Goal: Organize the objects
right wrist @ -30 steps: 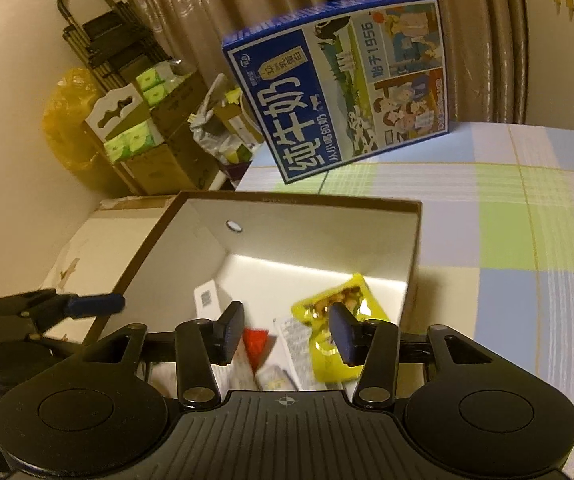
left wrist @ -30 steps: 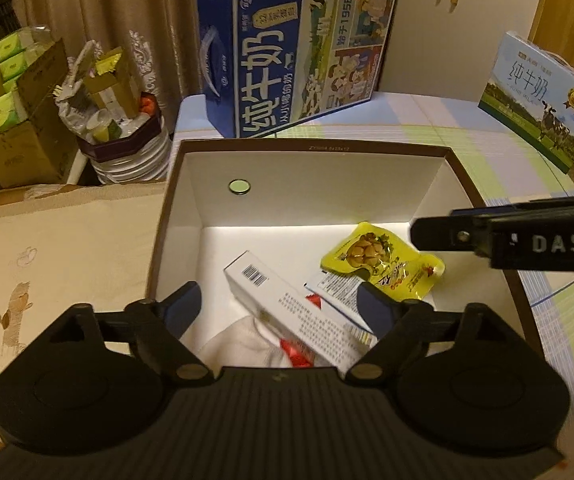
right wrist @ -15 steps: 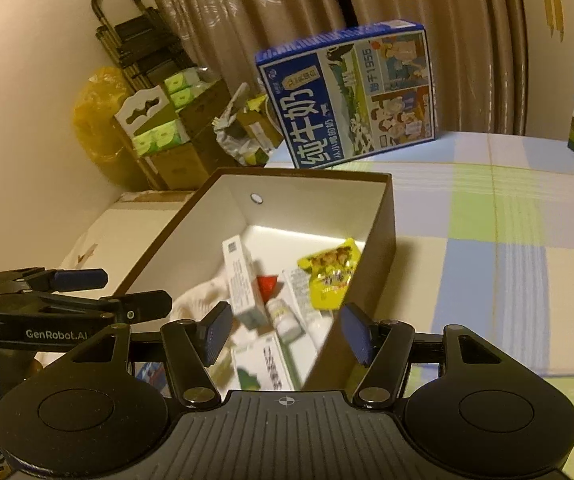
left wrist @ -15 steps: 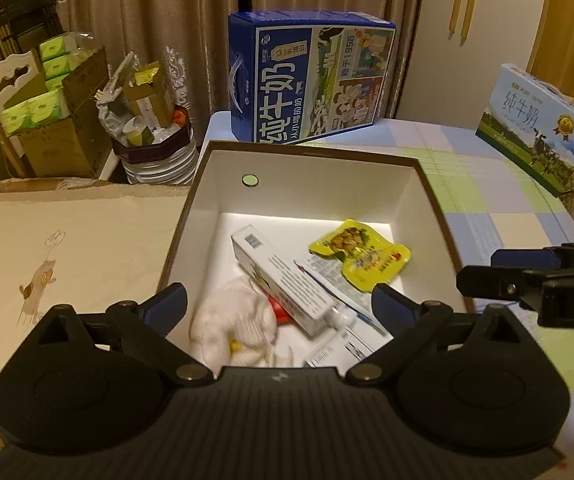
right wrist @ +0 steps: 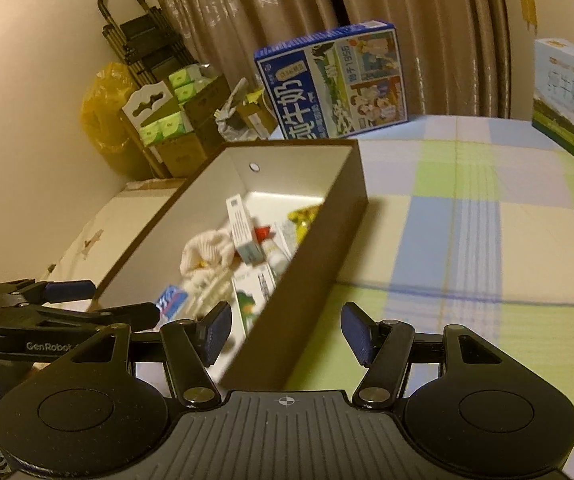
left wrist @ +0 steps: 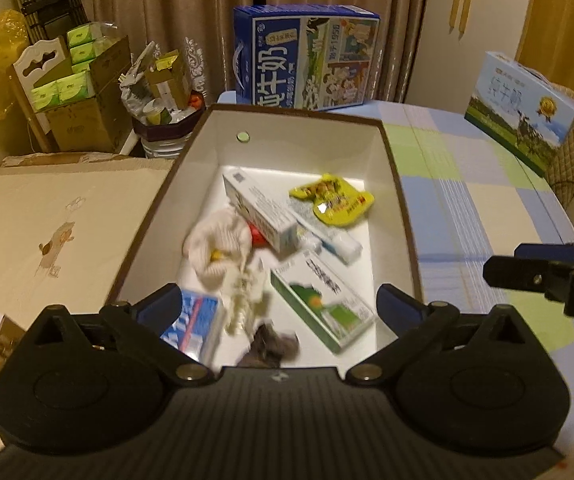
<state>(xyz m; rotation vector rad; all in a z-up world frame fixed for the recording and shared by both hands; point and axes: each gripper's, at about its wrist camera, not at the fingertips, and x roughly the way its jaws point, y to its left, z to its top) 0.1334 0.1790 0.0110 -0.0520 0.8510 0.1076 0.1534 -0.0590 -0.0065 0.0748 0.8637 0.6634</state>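
Observation:
A brown box with a white inside sits on the checked tablecloth. In it lie a yellow snack pouch, a long white carton, a white cloth, a green-and-white carton, a blue-and-white pack and a grey rag. My left gripper hovers over the box's near end, its jaws opening wide and gripping nothing. My right gripper is open and empty above the box's near right corner. Each gripper shows at the edge of the other's view.
A blue milk case stands behind the box and a pale blue one at the far right. The tablecloth stretches to the right. Left of the table are a beige printed surface, tissue cartons and a full bin.
Both grippers have drawn back and up from the box, so more of its contents show. The left jaws have spread wider, and the right jaws have widened too.

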